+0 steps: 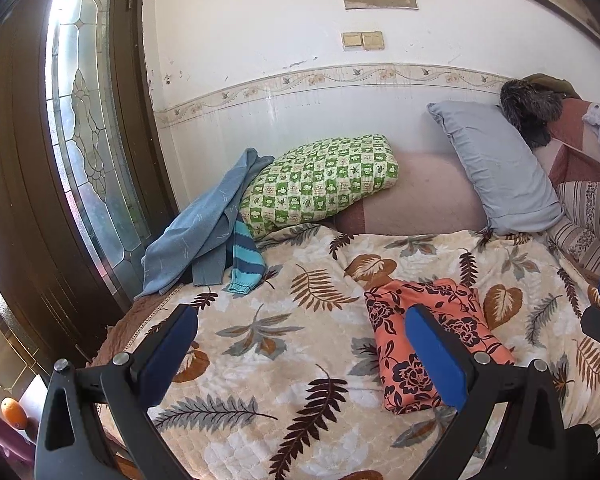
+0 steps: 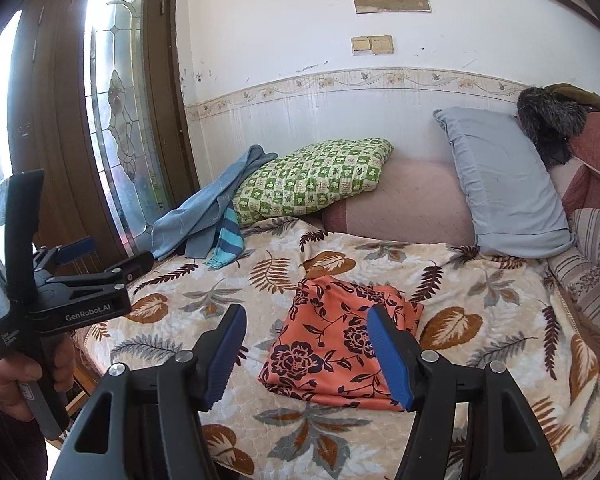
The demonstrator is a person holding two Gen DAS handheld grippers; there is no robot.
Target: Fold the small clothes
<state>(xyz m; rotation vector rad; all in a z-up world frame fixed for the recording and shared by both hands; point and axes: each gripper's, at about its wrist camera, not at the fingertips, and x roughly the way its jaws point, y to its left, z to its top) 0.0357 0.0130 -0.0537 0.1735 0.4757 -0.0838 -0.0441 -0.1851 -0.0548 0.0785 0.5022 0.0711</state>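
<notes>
An orange garment with dark flowers [image 1: 424, 340] lies folded into a flat packet on the leaf-print blanket [image 1: 260, 344]; it also shows in the right wrist view [image 2: 332, 344]. My left gripper [image 1: 300, 332] is open and empty, held above the blanket to the left of the garment. My right gripper [image 2: 306, 328] is open and empty, held above the near edge of the garment. The left gripper [image 2: 100, 256] also shows from the side at the left of the right wrist view, off the bed's left edge.
A blue sweater [image 1: 196, 236] and a striped teal sleeve [image 1: 246, 264] lie at the bed's back left by the wooden door [image 1: 80, 152]. A green checked pillow [image 1: 320, 184] and a grey pillow [image 1: 496, 168] lean against the wall. An orange fruit [image 1: 14, 412] sits low left.
</notes>
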